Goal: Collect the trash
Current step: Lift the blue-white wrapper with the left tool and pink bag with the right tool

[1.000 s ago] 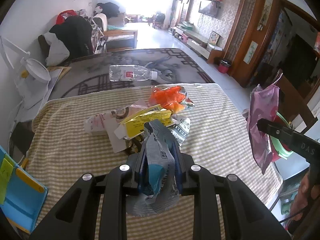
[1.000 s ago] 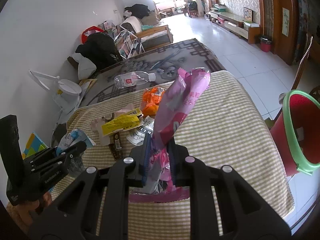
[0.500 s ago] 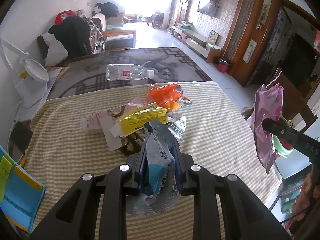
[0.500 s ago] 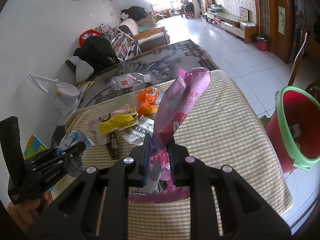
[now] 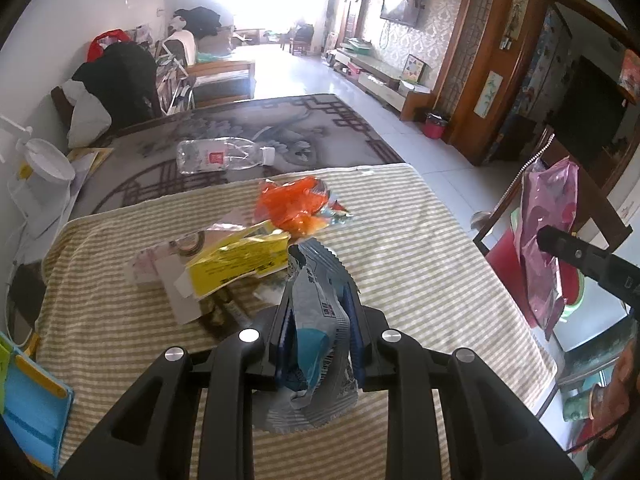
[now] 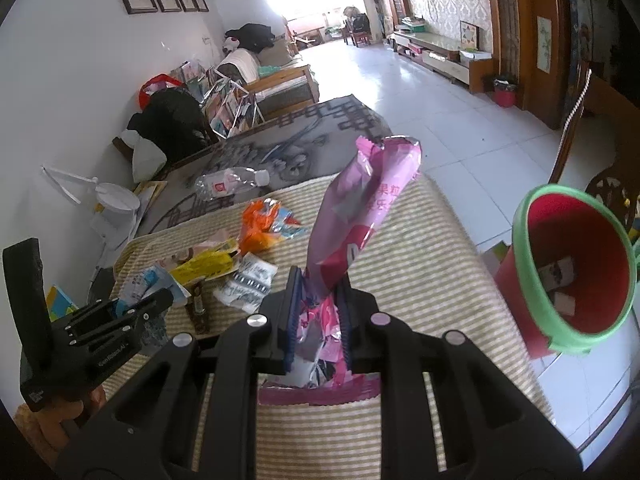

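My left gripper point(image 5: 318, 304) is shut on a grey and blue snack wrapper point(image 5: 316, 332) above the striped tablecloth. My right gripper point(image 6: 318, 292) is shut on a long pink wrapper point(image 6: 360, 208) that stands up from the jaws. A red bin with a green rim point(image 6: 576, 264) sits off the table's right edge, with scraps inside. More trash lies mid-table: an orange wrapper point(image 5: 294, 204), a yellow packet point(image 5: 236, 264), a silver wrapper point(image 6: 248, 280) and a clear plastic bottle point(image 5: 220, 156) at the far edge.
The table point(image 5: 420, 240) has a yellow striped cloth. A wooden chair point(image 5: 560, 184) stands by the right edge near the bin. A blue item point(image 5: 28, 396) is at the left corner. A rug and furniture lie beyond.
Both grippers, still holding their wrappers, have shifted; the red bin now shows larger and fuller at the right of the right wrist view.
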The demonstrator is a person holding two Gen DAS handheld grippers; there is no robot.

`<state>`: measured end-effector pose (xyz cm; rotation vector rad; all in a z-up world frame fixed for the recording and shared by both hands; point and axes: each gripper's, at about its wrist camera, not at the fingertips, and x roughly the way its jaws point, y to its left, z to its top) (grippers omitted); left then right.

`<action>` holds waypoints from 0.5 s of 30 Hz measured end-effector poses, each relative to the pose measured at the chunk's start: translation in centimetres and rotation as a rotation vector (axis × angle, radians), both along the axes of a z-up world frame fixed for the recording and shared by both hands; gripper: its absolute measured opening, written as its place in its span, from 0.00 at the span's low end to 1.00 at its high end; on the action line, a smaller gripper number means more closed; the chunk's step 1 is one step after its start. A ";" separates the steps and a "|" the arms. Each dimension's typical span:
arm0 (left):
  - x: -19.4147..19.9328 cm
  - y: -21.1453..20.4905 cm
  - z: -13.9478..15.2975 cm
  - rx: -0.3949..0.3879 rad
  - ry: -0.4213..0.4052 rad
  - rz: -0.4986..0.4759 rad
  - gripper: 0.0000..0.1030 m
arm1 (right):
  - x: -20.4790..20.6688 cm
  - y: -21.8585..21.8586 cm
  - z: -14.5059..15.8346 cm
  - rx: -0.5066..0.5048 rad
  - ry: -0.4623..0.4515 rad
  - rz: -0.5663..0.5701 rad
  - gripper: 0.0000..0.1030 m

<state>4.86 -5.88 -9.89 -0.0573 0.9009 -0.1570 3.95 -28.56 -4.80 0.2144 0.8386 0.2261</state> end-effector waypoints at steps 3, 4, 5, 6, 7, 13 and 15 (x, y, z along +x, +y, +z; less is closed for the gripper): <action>0.6 -1.2 0.1 0.007 0.007 0.030 0.21 | 1.0 -1.2 0.4 -0.011 -0.008 0.015 0.17; 0.7 -1.8 0.2 0.014 0.004 0.035 0.21 | 1.3 -1.8 0.6 -0.009 -0.016 0.025 0.17; 0.8 -2.3 0.3 0.027 0.000 0.040 0.21 | 1.5 -2.1 0.7 -0.010 -0.020 0.032 0.17; 0.9 -2.8 0.3 0.037 -0.001 0.048 0.21 | 1.9 -2.7 0.8 -0.011 -0.023 0.043 0.17; 1.1 -3.4 0.4 0.036 0.001 0.061 0.21 | 2.1 -3.1 0.8 -0.010 -0.024 0.051 0.17; 1.1 -7.3 1.0 0.042 -0.012 0.085 0.21 | 3.1 -6.7 1.1 0.005 -0.039 0.091 0.17; 1.0 -8.5 1.1 0.048 -0.010 0.089 0.21 | 3.2 -7.8 1.1 0.010 -0.042 0.098 0.17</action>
